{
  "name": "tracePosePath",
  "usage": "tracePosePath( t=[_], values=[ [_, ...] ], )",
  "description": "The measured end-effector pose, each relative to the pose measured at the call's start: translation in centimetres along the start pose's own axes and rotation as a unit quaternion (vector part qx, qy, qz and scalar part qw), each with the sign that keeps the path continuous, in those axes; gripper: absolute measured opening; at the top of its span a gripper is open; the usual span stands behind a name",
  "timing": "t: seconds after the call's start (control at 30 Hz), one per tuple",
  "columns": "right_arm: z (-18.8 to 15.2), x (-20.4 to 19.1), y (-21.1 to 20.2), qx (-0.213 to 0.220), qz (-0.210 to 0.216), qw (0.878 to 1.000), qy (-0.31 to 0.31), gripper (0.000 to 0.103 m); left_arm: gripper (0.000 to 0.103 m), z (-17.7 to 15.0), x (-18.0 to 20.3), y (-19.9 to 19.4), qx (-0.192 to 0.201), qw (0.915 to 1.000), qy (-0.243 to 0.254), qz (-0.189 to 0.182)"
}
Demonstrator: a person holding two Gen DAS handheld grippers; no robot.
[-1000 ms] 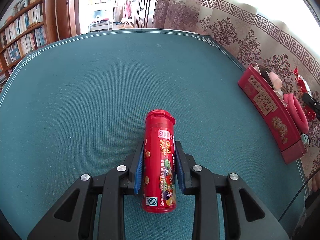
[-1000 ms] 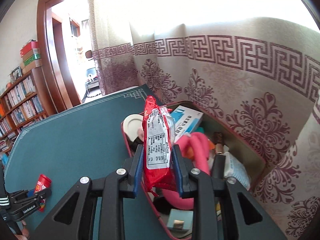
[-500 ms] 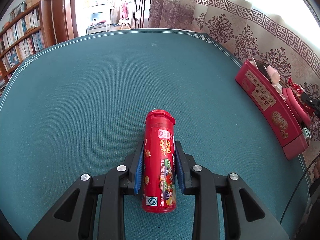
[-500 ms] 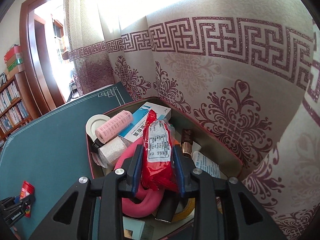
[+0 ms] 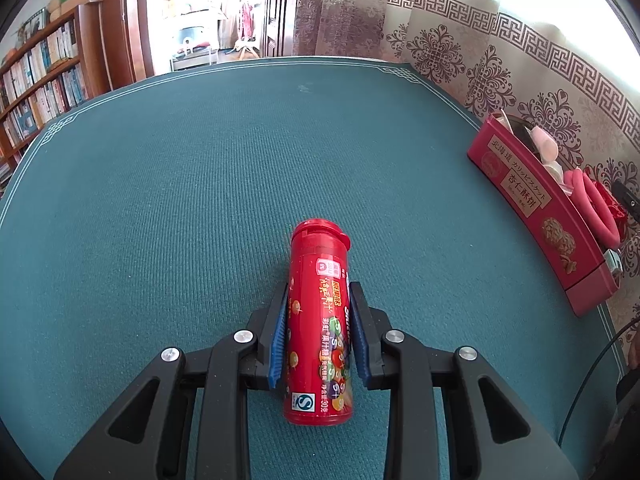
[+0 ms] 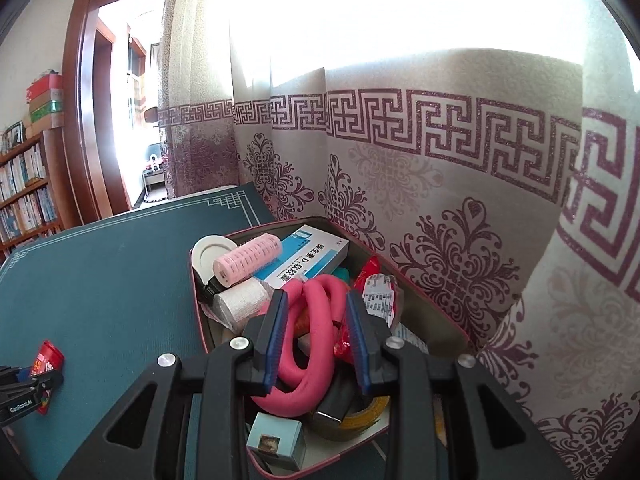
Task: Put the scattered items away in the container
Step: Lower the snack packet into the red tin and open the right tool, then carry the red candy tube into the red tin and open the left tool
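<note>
Left gripper pinches rigid, light, slick red plastic candy tube mid-body above teal tabletop, red container box far right; right gripper spread, empty.

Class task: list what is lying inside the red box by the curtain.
Inside the red box: a pink foam loop, pink roller, blue-and-white carton, red snack packet, white disc, small blue box, tape roll. Anything beneath them is covered.
</note>
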State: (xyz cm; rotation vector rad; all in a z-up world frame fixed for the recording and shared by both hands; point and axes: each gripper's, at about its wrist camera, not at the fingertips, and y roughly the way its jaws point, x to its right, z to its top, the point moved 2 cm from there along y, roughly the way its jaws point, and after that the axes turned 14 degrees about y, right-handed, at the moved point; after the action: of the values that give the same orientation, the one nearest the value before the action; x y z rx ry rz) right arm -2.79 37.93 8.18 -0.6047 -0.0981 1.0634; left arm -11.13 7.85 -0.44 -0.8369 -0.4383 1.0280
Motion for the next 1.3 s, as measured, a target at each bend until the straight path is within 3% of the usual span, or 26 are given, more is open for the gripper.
tracePosePath(
  t=[0.1, 0.37, 0.43, 0.57, 0.6, 0.77, 0.93, 1.17, 1.3],
  values=[
    [-0.4, 0.5, 0.4, -0.015, 0.003, 1.000, 0.017, 0.033, 0.031, 0.0, 0.0, 0.0, 0.000, 1.0000, 0.001, 0.000],
    [-1.7, -0.1, -3.4, 0.051, 0.004, 0.999, 0.017, 0.036, 0.031, 0.3, 0.6, -0.4, 0.004, 0.9999, 0.008, -0.006],
    [-2.3, -0.4, -4.2, 0.062, 0.008, 0.998, 0.019, 0.041, 0.031, 0.5, 1.0, -0.8, 0.009, 0.9999, 0.012, -0.008],
    [-3.7, -0.8, -5.6, 0.091, 0.008, 0.996, 0.022, 0.074, 0.031, 1.5, 2.2, -1.5, 0.015, 0.9994, 0.023, -0.019],
    [-4.0, -0.9, -5.9, 0.099, 0.006, 0.995, 0.021, 0.077, 0.031, 1.8, 2.6, -1.7, 0.017, 0.9993, 0.026, -0.022],
    [-5.3, -0.8, -6.4, 0.105, 0.004, 0.994, 0.020, 0.082, 0.031, 3.9, 5.0, -2.4, 0.026, 0.9980, 0.039, -0.043],
    [-5.9, 1.0, -6.5, 0.094, 0.012, 0.993, 0.070, 0.084, 0.031, 7.1, 8.9, -3.0, 0.042, 0.9949, 0.065, -0.064],
    [-6.2, 2.1, -7.1, 0.103, 0.020, 0.990, 0.098, 0.091, 0.031, 11.4, 15.4, -3.3, 0.057, 0.9850, 0.111, -0.119],
    [-6.2, 2.5, -7.3, 0.106, 0.028, 0.988, 0.107, 0.092, 0.031, 13.4, 18.7, -2.7, 0.060, 0.9809, 0.133, -0.128]
  ],
)
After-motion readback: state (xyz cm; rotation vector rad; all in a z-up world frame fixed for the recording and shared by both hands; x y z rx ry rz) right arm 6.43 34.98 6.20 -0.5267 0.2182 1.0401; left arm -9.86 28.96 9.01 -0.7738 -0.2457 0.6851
